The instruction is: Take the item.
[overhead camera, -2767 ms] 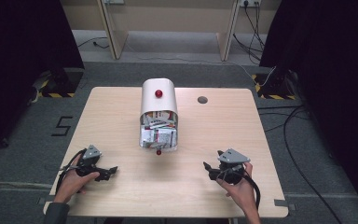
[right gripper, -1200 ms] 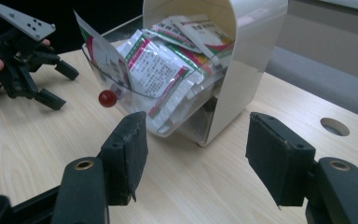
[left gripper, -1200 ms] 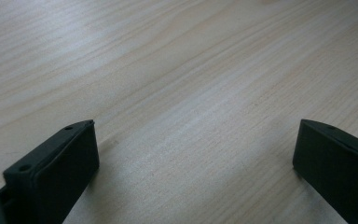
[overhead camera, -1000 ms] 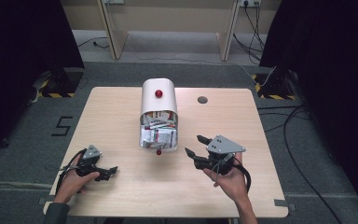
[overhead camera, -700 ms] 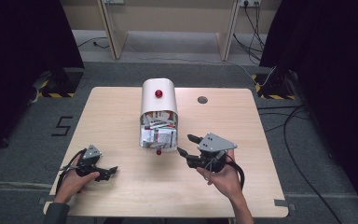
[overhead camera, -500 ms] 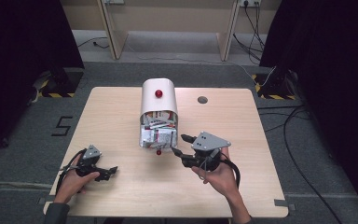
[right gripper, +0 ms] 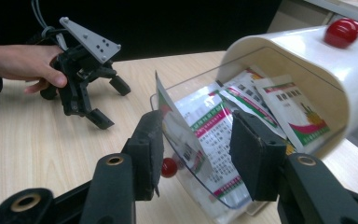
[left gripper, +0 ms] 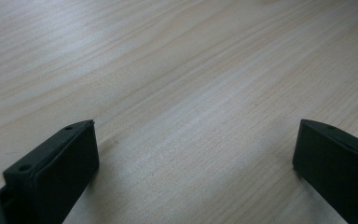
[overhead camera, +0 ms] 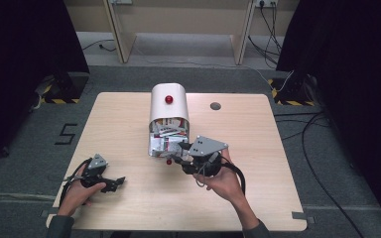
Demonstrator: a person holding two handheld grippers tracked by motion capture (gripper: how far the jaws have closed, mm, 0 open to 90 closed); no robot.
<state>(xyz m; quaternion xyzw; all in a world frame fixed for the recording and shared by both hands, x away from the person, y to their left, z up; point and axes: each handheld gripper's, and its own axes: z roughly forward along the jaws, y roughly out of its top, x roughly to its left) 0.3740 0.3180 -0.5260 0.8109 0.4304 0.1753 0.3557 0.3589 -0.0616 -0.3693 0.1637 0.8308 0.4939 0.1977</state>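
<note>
A white round-topped box [overhead camera: 168, 106] with a red knob [overhead camera: 168, 99] lies mid-table, its mouth toward me. Its clear flap [right gripper: 205, 184], with a small red knob [right gripper: 168, 167], hangs open. Inside lie several printed packets [right gripper: 265, 100]. One packet [right gripper: 177, 126] stands on edge at the mouth, between the jaws of my right gripper [right gripper: 196, 135], close against the left one. The jaws stand apart, so the gripper is open. From above, the right gripper [overhead camera: 181, 161] is at the box's mouth. My left gripper [overhead camera: 115, 182] rests open on the table's front left, over bare wood [left gripper: 196, 140].
The wooden table [overhead camera: 129, 124] has a round cable hole [overhead camera: 215, 105] behind and right of the box. My left gripper [right gripper: 112, 103] and its hand sit beyond the box in the right gripper view. Cables [overhead camera: 312, 129] trail on the floor to the right.
My right gripper has travelled from the table's front right leftward to the box's mouth, with its jaws now either side of a packet. The left gripper has stayed put.
</note>
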